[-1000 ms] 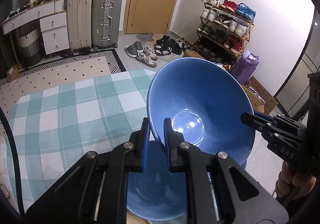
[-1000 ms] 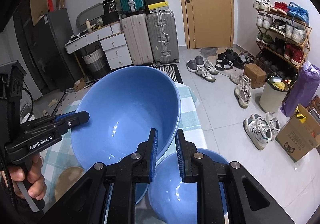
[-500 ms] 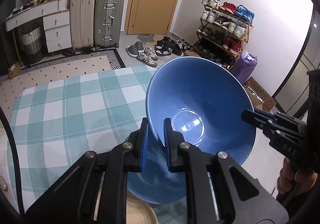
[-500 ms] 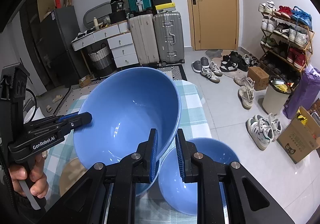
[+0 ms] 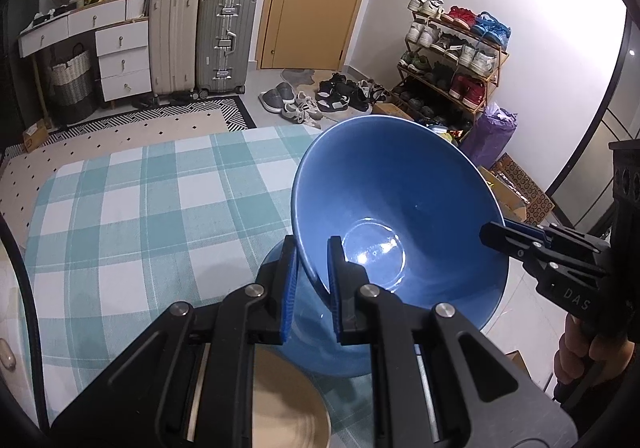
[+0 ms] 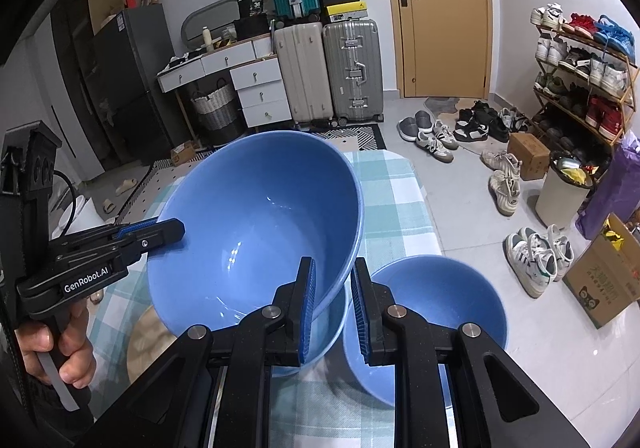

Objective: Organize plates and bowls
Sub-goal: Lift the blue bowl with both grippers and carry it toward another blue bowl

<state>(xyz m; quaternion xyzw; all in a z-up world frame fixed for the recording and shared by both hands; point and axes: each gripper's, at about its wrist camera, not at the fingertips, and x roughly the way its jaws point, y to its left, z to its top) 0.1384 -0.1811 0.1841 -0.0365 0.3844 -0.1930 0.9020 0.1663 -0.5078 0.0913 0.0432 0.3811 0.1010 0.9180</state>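
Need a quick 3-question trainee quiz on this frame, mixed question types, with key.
1. True or false: only the left gripper grips the large blue bowl.
2. What sits directly beneath the held bowl? A) a cup B) a second blue bowl C) a shoe box
3. How many blue bowls show in the right wrist view?

Key:
1. False. The right gripper pinches the opposite rim.
2. B.
3. Three, counting the third bowl standing beside the other two on the checked tablecloth.
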